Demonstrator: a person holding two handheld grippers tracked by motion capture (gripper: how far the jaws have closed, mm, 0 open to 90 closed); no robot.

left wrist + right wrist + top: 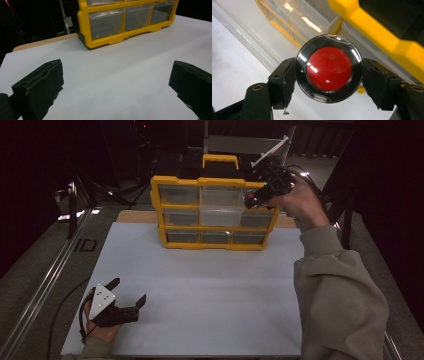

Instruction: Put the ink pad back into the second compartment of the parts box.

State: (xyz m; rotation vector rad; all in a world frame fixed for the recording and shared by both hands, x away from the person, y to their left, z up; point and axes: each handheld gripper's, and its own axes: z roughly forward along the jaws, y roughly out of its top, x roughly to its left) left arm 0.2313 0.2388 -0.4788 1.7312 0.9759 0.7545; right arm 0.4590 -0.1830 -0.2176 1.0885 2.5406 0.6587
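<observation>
A yellow organizer (212, 227) with clear drawers stands at the far middle of the white table; its top middle drawer (221, 206) is pulled out. My right gripper (256, 199) is held just right of that open drawer, shut on a round black disc with a red centre (329, 68) (251, 198). In the right gripper view the disc hangs above the clear drawer (287, 27) and the yellow frame (377, 27). My left gripper (129, 293) rests open near the table's front left, with nothing between its jaws. The left gripper view shows the organizer (125, 23) far ahead of the pads (42, 85).
The white table sheet (210, 290) spreads between the organizer and the front edge. A wooden strip (135, 216) shows behind the sheet at the left. A metal rail (45, 285) runs along the left side. A black and yellow case (220, 164) sits behind the organizer.
</observation>
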